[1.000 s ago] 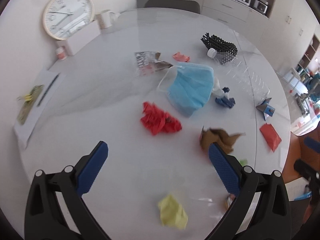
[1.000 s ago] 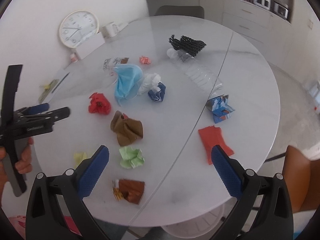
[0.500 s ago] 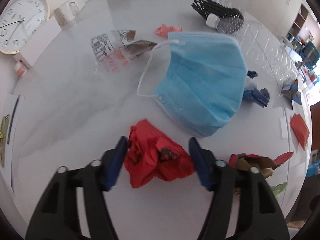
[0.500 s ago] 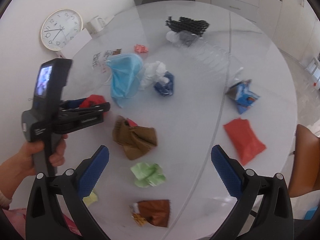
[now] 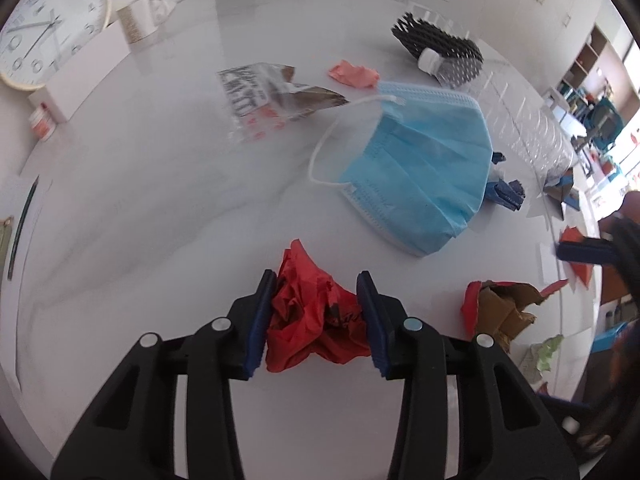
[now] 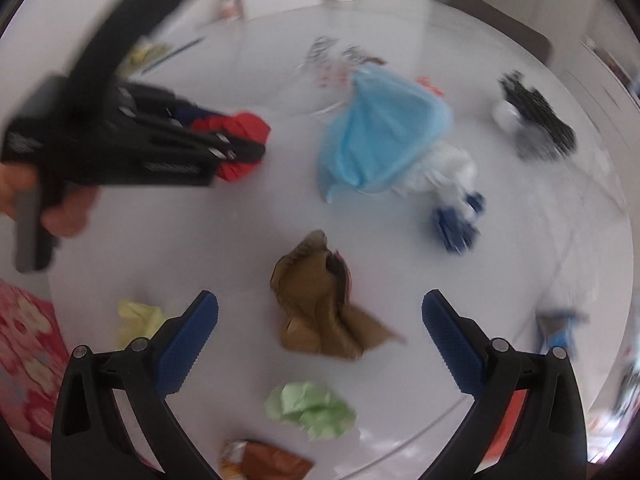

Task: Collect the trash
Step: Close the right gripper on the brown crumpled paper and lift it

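Note:
My left gripper (image 5: pixel 316 312) is shut on a crumpled red wrapper (image 5: pixel 312 320) on the white round table (image 5: pixel 160 184); it also shows in the right wrist view (image 6: pixel 240 140). My right gripper (image 6: pixel 320 320) is open and empty, above a crumpled brown paper bag (image 6: pixel 320 312). A blue face mask (image 5: pixel 420 184) lies beyond the red wrapper. A green paper ball (image 6: pixel 312 404), a yellow paper ball (image 6: pixel 136 320) and a brown snack wrapper (image 6: pixel 268 460) lie near the front edge.
A clear printed bag (image 5: pixel 264 96), a pink scrap (image 5: pixel 352 74), a black mesh sleeve with a bottle (image 5: pixel 440 52), blue wrappers (image 5: pixel 504 192) and white tissue (image 6: pixel 444 168) lie farther back. A clock (image 5: pixel 44 20), a mug (image 5: pixel 140 16) and papers (image 5: pixel 24 216) are at the left.
My left gripper has closed onto the red wrapper. My right gripper has swung left and lower, now over the brown bag; its view is blurred by motion.

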`<state>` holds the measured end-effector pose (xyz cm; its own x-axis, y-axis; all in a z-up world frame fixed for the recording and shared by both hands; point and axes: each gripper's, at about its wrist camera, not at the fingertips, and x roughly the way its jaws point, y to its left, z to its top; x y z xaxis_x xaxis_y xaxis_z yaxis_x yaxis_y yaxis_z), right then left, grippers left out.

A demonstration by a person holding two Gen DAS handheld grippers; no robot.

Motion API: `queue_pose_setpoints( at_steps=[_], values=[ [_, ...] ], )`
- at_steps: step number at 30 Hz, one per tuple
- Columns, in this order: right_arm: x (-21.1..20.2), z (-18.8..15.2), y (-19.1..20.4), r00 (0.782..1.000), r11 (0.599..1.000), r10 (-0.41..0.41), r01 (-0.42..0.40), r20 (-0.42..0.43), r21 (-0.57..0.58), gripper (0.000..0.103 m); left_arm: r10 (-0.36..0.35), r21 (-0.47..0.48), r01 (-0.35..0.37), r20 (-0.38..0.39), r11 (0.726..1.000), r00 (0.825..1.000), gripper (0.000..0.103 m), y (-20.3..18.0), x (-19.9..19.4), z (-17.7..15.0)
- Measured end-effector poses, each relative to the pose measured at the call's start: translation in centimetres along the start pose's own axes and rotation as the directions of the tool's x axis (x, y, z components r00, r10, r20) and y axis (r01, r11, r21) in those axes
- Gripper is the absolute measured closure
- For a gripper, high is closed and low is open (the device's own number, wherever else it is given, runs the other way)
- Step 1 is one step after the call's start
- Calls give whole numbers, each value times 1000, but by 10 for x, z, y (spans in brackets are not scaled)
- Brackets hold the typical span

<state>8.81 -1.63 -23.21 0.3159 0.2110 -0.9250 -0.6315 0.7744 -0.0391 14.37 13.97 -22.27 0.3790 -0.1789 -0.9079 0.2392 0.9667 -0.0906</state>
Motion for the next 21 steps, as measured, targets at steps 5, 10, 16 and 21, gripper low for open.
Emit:
queue_pose_setpoints(
  at_steps=[5, 10, 16, 21],
  values=[
    [26, 9, 4, 996, 990, 4, -17, -94, -140, 34, 10, -62, -9, 19, 998, 1000, 62, 13, -20, -8],
    [30, 8, 0, 990, 988, 64, -81, -126, -135, 53, 30, -123, -26, 32, 992, 999, 62, 19, -40, -20],
    [5, 4, -18, 991, 991, 129, -130, -44, -18, 54, 36, -132, -28, 59, 991, 998, 62, 3, -67, -33],
    [-56, -17, -48, 987, 977, 124, -140, 104, 163, 54, -9, -63, 16, 100, 998, 995, 62, -38, -101, -39]
  ],
)
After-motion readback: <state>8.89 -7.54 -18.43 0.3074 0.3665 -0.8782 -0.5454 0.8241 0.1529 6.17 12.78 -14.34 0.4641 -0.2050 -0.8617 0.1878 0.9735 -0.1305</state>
